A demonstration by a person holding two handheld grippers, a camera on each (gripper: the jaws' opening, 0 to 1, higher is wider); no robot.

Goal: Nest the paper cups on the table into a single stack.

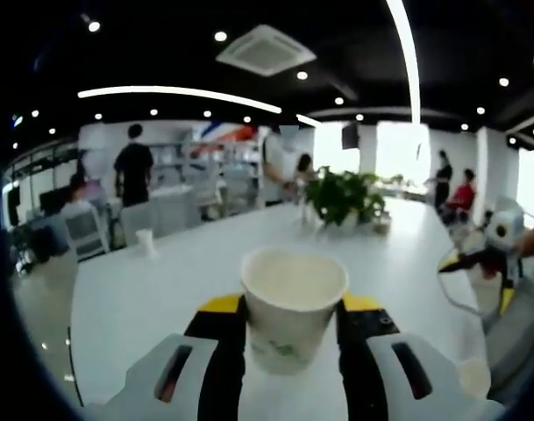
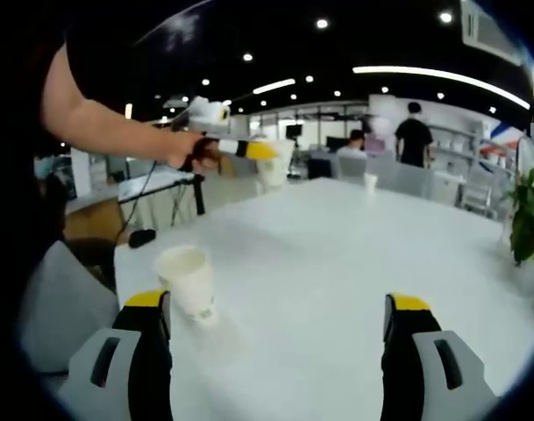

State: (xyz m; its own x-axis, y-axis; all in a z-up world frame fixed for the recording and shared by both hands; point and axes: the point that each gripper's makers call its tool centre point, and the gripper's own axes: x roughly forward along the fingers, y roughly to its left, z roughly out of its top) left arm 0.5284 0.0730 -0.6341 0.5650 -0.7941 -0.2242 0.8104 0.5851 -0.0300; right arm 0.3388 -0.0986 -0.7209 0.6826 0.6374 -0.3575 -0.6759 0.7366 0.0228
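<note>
Left gripper view: I see my left gripper [image 1: 291,329] clenched on a paper cup [image 1: 292,307], mouth up, raised above the white table [image 1: 144,289].
Right gripper view: my right gripper [image 2: 275,351] hangs with its jaws spread wide and nothing between them.
Held cup, second sighting: in the right gripper view the left gripper [image 2: 268,156] shows at the far left edge of the table with the cup [image 2: 275,163] at its tip, well off the surface.
Standing cup: a second cup [image 2: 188,282] stands upright on the table [image 2: 337,263], just beside my right gripper's left jaw.
Far cup: a third small cup [image 1: 145,240] stands farther down the table, also visible in the right gripper view [image 2: 369,182]; well apart from the others.
Other items: a potted plant [image 1: 344,198] on the table.
Progress: I judge no nesting done; every cup I can see is single.
Remaining: held cup into a standing one, then the last.
</note>
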